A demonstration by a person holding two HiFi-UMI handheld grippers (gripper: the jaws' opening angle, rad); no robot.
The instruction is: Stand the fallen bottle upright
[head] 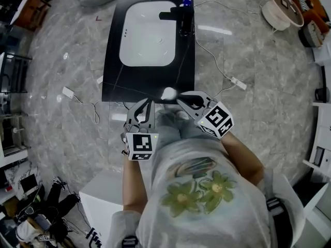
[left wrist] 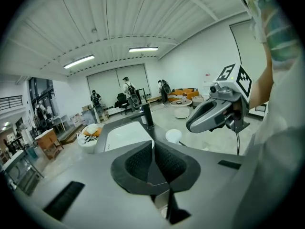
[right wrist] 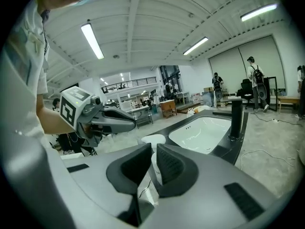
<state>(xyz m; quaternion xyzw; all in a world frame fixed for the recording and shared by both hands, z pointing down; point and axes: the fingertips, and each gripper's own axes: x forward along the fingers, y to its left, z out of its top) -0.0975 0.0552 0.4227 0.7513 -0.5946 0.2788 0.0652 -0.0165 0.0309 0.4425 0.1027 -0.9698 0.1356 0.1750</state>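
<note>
Looks to me like this one's basically at the wrap-up step. The bottle (head: pixel 168 93) sits right at the near edge of the counter (head: pixel 111 61), in front of the sink (head: pixel 125 35) and well away from the faucet (head: pixel 181 17). In both gripper views I see a round white top facing up, so I'd call it standing rather than lying down, though from the head view it's just a small white blob and I can't swear to it. The left gripper (left wrist: pixel 153 149) has its jaws pressed together with nothing in them. The right gripper (right wrist: pixel 153 151) is closed down to a thin slit, also empty; the white you see through that slit is the bottle sitting beyond the tips, not something pinched. Both claws hover just on the near side of the bottle, one to each side, neither touching it as far as I can tell. So the next move, if any, is just backing off cleanly. The bottle's so close to the counter edge that a nudge from either tip could knock it over or off. If it needs re-seating, the jaws would have to open wide first.
</note>
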